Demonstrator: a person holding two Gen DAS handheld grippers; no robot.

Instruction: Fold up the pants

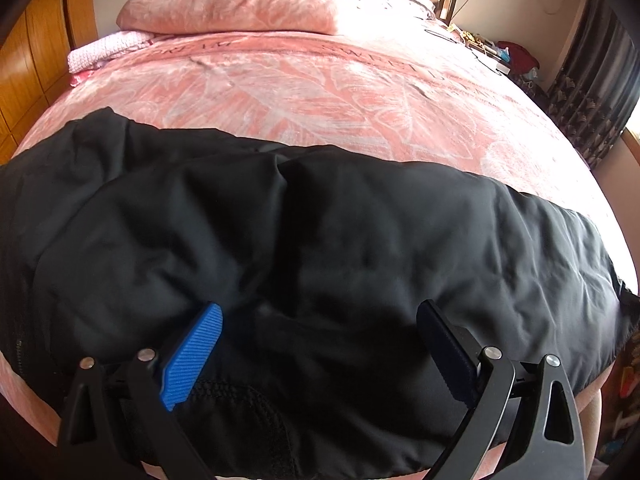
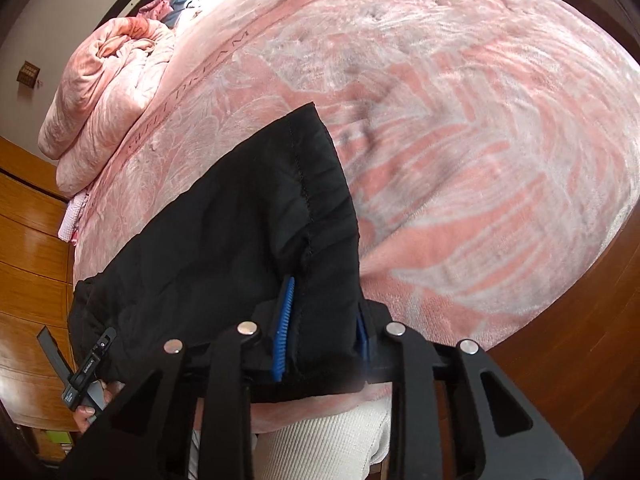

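Observation:
The black pants (image 1: pixel 320 248) lie across the near edge of a pink bed, padded and wrinkled. In the left wrist view my left gripper (image 1: pixel 320 316) is open, its blue pad (image 1: pixel 192 360) and dark pad (image 1: pixel 444 352) spread wide and resting on the fabric by the waistband. In the right wrist view my right gripper (image 2: pixel 324 320) is shut on the hem end of the pants (image 2: pixel 240 232), with the blue pad (image 2: pixel 284 328) pressed into the cloth. The left gripper (image 2: pixel 86 376) also shows at the lower left of that view.
A pink patterned blanket (image 1: pixel 340 92) covers the bed. Folded pink quilts (image 1: pixel 240 4) are stacked at the head, seen also in the right wrist view (image 2: pixel 108 96). Wooden cabinets (image 2: pixel 32 272) stand beside the bed. A cluttered bedside area and dark curtain (image 1: pixel 592 80) lie far right.

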